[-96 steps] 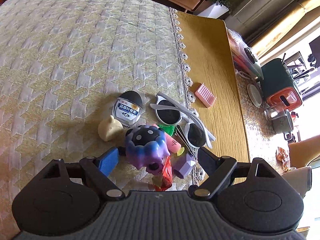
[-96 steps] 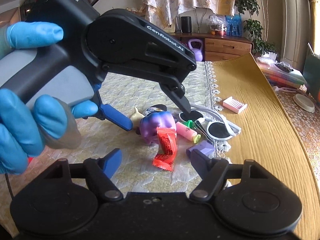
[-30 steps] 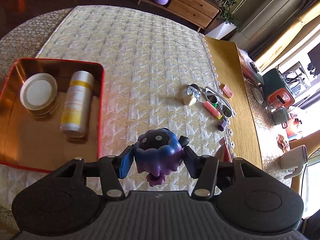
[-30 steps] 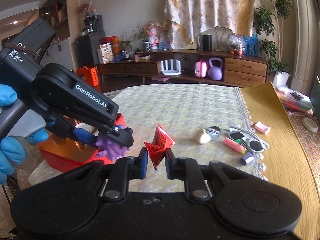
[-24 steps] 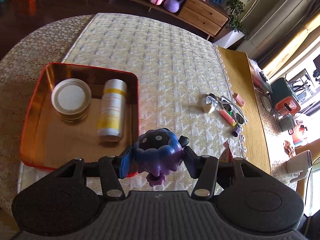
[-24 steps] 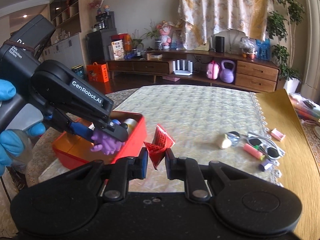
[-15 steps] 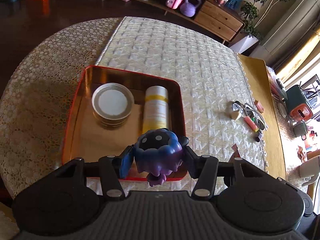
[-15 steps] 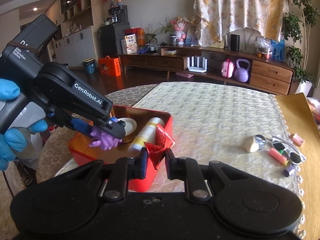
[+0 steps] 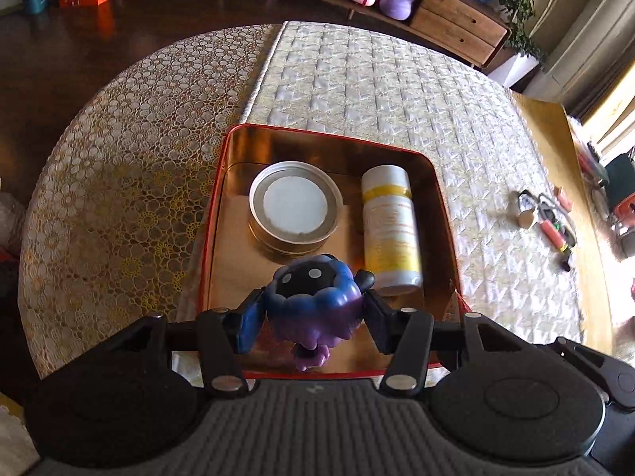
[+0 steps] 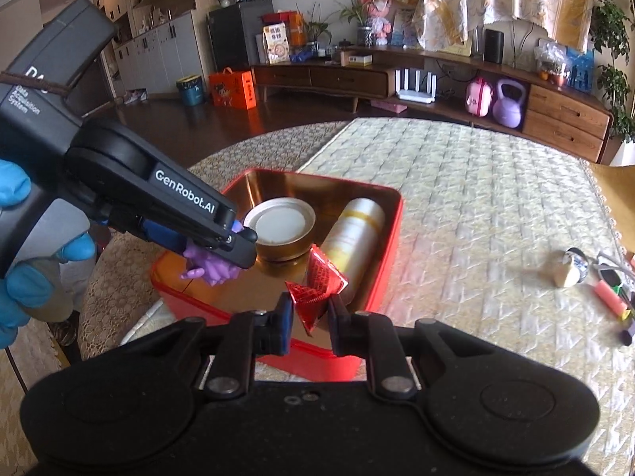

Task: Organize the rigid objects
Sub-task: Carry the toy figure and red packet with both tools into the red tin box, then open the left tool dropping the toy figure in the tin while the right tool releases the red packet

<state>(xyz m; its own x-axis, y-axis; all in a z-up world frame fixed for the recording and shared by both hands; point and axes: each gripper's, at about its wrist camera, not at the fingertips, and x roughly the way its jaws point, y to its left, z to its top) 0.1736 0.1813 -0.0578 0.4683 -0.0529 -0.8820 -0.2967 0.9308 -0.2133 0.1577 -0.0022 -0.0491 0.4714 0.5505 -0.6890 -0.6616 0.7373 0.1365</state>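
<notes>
My left gripper [image 9: 311, 317] is shut on a purple and blue toy figure [image 9: 313, 301], held over the near part of the red tin tray [image 9: 329, 137]. In the right wrist view the same left gripper [image 10: 216, 256] hangs over the tray's left side with the purple toy [image 10: 210, 267] in it. My right gripper [image 10: 311, 313] is shut on a red foil packet [image 10: 315, 287], just above the tray's near wall [image 10: 317, 361]. Inside the tray lie a round tin with a white lid [image 9: 295, 208] and a white and yellow bottle [image 9: 391, 224] on its side.
Loose items remain on the quilted cloth at the right: a cream lump [image 10: 565, 273], a small jar [image 10: 577, 260], sunglasses [image 10: 611, 273], a pink highlighter [image 10: 609, 295] and a purple piece [image 10: 627, 331]. A lace cloth [image 9: 119, 182] covers the table's left. A gloved hand [image 10: 24, 277] holds the left gripper.
Both grippers have travelled left from the pile to the red tray and sunk a little, each keeping its object. The tray now sits right under the toy and the packet.
</notes>
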